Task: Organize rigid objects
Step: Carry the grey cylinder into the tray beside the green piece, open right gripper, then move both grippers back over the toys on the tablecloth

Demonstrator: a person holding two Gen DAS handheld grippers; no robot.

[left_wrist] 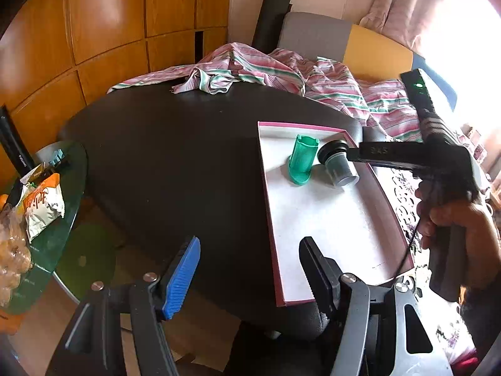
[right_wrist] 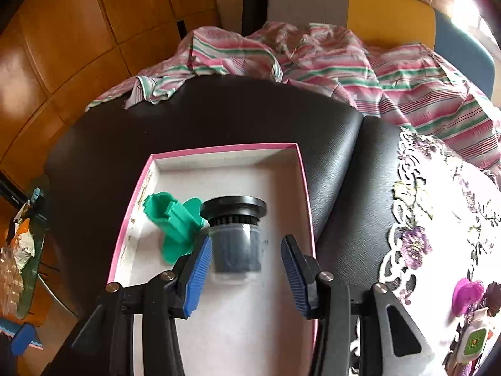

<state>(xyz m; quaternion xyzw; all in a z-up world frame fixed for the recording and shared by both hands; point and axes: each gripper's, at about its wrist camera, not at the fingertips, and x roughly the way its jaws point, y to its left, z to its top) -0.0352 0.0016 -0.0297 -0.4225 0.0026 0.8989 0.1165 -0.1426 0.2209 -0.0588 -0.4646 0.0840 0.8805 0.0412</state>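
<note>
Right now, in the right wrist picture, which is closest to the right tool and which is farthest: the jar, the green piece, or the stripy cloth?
From the right tool:
1. Jar, between its fingers, in the pink box.
2. Green piece, just left, also in the box.
3. Stripy cloth, far back across the black table.

striped cloth (left_wrist: 281,72) | wooden cabinet (left_wrist: 109,25) | snack packets (left_wrist: 43,206) | lace doily (right_wrist: 438,219)

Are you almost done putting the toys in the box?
Partly. The green plastic piece already lies in the pink-rimmed box. The right gripper is open around the black-capped jar, also in the box. The left gripper is open and holds nothing. A purple item waits on the lace cloth.
</note>
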